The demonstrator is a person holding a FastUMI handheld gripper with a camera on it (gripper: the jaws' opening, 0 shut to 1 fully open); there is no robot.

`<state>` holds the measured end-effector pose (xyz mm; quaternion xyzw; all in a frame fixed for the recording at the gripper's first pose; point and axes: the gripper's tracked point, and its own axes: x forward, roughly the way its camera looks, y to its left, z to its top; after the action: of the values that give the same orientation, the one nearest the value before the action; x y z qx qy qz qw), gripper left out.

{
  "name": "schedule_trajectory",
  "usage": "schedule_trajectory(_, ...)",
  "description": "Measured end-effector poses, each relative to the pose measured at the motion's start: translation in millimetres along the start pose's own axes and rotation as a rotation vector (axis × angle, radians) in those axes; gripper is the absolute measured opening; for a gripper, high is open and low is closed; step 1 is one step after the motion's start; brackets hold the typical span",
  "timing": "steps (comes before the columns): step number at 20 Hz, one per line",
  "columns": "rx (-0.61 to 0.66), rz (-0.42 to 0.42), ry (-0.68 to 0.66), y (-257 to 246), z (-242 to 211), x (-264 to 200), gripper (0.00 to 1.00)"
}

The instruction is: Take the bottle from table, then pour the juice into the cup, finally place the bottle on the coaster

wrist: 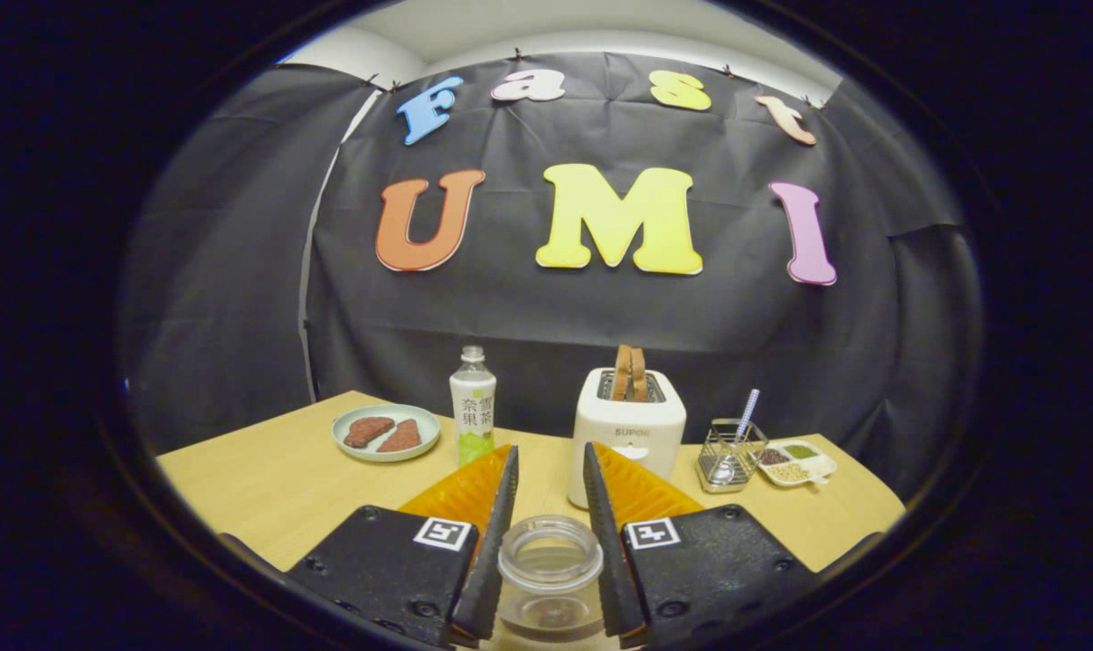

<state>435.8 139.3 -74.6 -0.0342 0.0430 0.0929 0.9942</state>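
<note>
A clear plastic bottle [472, 405] with a white label and pale green juice stands upright on the wooden table [266, 479], beyond my left finger and slightly left of it. A clear glass cup [551, 565] sits low between the two fingers, near their base, with its open mouth facing up. I cannot tell whether the fingers touch it. My gripper [551, 449] is open, and bare tabletop shows in the gap between its tips. The bottle is well ahead of the tips and nothing holds it.
A pale green plate [343, 445] with two brown food pieces lies left of the bottle. A white toaster [627, 425] holding toast stands just beyond my right finger. Right of it are a wire basket [730, 455] with a spoon and a divided dish [796, 463] of grains.
</note>
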Motion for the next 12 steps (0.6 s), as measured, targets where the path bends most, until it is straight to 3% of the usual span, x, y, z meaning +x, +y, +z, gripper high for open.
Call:
schedule_trajectory(5,-0.026,-0.004,0.016,1,2,-1,0.51)
schedule_trajectory(8,-0.028,-0.009,0.019,4,5,-6,0.86)
schedule_trajectory(12,-0.009,0.0,0.001,7,16,-24,0.98)
